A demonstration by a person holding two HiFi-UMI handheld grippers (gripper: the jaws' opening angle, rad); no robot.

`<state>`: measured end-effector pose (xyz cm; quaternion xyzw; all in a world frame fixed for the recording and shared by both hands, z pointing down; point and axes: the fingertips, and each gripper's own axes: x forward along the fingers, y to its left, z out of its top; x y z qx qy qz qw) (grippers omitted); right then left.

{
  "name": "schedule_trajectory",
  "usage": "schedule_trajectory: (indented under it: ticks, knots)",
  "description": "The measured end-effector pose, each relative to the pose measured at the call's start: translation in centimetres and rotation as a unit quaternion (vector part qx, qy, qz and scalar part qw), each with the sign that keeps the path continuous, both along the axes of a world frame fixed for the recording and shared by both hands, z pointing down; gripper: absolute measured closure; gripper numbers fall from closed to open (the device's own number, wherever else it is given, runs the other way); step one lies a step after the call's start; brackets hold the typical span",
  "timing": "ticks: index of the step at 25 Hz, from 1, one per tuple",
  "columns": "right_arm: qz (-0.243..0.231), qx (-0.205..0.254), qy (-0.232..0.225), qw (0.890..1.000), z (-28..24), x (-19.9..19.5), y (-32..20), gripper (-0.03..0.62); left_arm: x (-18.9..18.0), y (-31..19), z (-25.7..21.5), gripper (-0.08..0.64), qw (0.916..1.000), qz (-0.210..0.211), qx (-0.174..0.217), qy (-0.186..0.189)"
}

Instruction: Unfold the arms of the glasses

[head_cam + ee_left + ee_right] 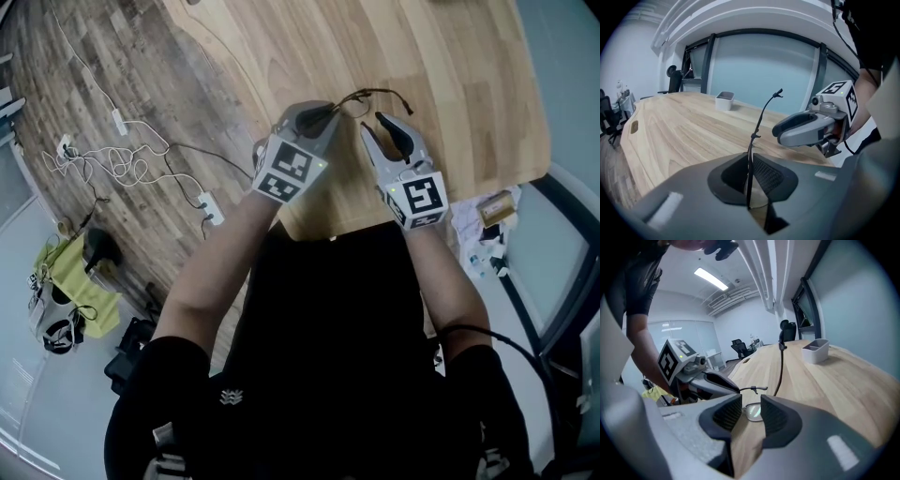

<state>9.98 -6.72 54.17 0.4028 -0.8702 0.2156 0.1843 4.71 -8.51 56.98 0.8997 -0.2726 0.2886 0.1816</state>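
Thin dark-framed glasses [370,94] sit near the front edge of the wooden table [459,84], between my two grippers. My left gripper [328,112] is shut on the glasses; in the left gripper view the frame [749,164] is pinched between the pads, with a lens behind it. One arm [761,117] stands up from the frame. My right gripper [382,127] is just right of the glasses with its jaws apart. In the right gripper view, a lens [753,411] shows beyond the gap of that gripper [751,417], untouched by the pads, and the raised arm [781,369] rises behind it.
A small white tray [724,100] [814,351] stands farther back on the table. The table's front edge runs just below both grippers in the head view. White cables [122,164] lie on the floor to the left. Office chairs [738,347] stand in the background.
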Motion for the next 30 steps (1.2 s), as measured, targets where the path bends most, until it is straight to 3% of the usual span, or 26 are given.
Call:
schedule_trajectory:
  ticks: [2, 4, 7, 18, 30]
  knots:
    - [0.014, -0.010, -0.026, 1.000, -0.2, -0.1, -0.5, 0.477, 0.1, 0.2, -0.6, 0.523, 1.0000, 0.004, 0.008, 0.005]
    - [0.017, -0.015, -0.038, 0.999, -0.4, -0.4, -0.9, 0.391, 0.1, 0.4, -0.9, 0.523, 0.9999, 0.006, 0.011, 0.009]
    - [0.001, -0.017, -0.051, 0.999, -0.6, -1.4, -1.4, 0.373, -0.1, 0.5, -1.1, 0.523, 0.9998, 0.000, 0.010, 0.015]
    - [-0.035, -0.008, -0.110, 0.993, -2.7, -3.9, -1.8, 0.373, -0.9, 1.5, -1.6, 0.523, 0.9997, -0.009, 0.015, 0.019]
    - [-0.068, 0.004, -0.114, 0.991, -4.7, -5.7, -0.4, 0.373, -2.1, 2.3, -3.5, 0.474, 0.9993, -0.018, 0.026, 0.017]
